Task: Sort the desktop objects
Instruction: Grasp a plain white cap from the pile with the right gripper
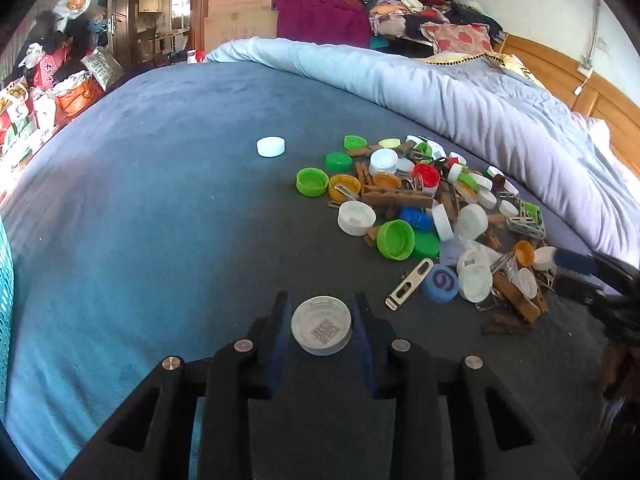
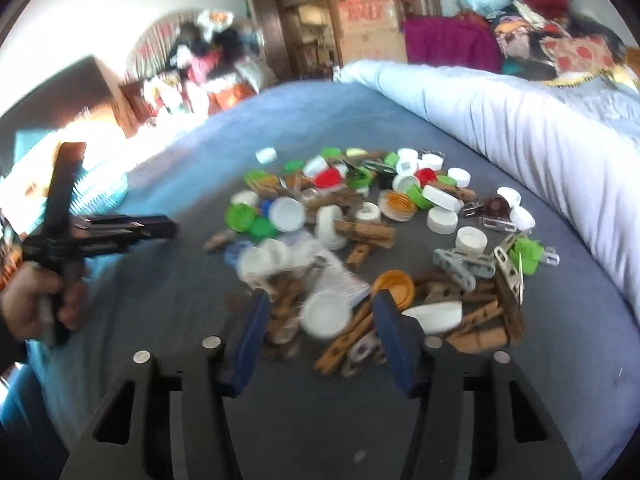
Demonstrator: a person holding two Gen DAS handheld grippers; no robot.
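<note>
While left claw (image 1: 322, 334) clamps white cap (image 1: 321, 330), right claw (image 2: 320, 320) apart over pile (image 2: 360, 216).

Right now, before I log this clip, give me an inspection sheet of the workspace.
Surface: blue bedspread, quilt bunched along its far edge.
Job's things: mixed pile of bottle caps, wooden clothespins and metal clips; one white cap set apart on the spread.
Clutter: nothing seen on the spread besides the pile.
Grippers: left gripper, jaws closed on a clear cap; right gripper, jaws apart over the pile, nothing gripped, view blurred.
Cables: a wall cord beyond the bed.
Surroundings: heaped clothes, cardboard boxes, bags by the doorway.
</note>
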